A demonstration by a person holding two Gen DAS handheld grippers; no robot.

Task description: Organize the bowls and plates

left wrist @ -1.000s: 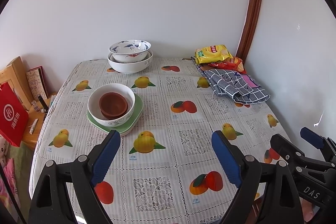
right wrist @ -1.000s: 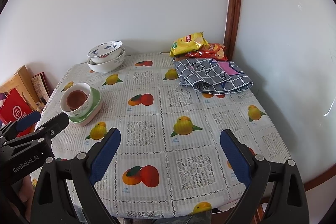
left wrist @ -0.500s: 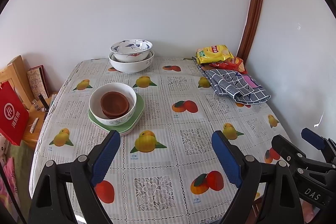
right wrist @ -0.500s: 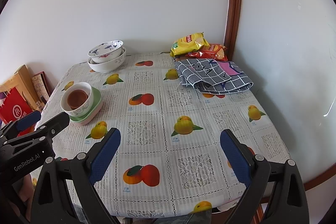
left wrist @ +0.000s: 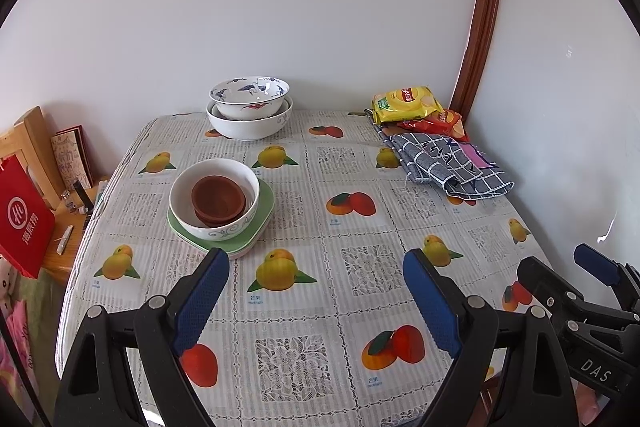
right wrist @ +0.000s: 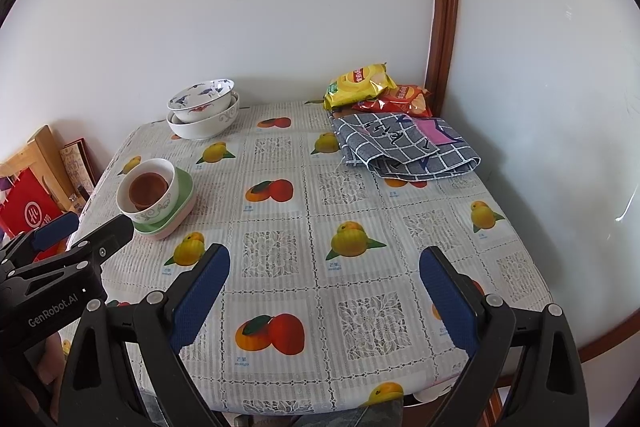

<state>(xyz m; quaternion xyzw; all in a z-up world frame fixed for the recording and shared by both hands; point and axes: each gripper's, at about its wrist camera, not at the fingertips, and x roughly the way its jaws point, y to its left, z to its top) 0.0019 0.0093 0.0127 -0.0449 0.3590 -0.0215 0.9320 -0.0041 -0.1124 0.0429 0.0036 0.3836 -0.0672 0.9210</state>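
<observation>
Both tools hover above the near edge of the counter (left wrist: 320,311), nothing held. Left hand-held gripper (left wrist: 316,291): jaws spread wide, empty. Right hand-held gripper (right wrist: 324,291): same, wide apart and empty, well clear of any dish.

Dishes sit in two nested groups, likely so each stack takes one footprint and moves as a unit.

Group one, left of centre: a green plate (left wrist: 266,201) on top of a pinkish plate (right wrist: 182,217), whose edge shows only beneath. On them stands a white bowl (left wrist: 214,205) with grey scroll pattern; inside it, small brown bowls (left wrist: 218,199), apparently two nested, the count uncertain.

Group two, at the far edge by the wall: a blue-patterned bowl (left wrist: 250,101) seated in a larger plain white bowl (left wrist: 250,125). Both look empty.

Far right corner, apart from the dishes: a yellow chip bag (left wrist: 406,103) lying over a red chip bag (left wrist: 438,123), with a folded checked cloth (left wrist: 448,165) just in front.

Judgement: sorting looks nearly done, or not yet begun; the two groups could still be merged.
</observation>
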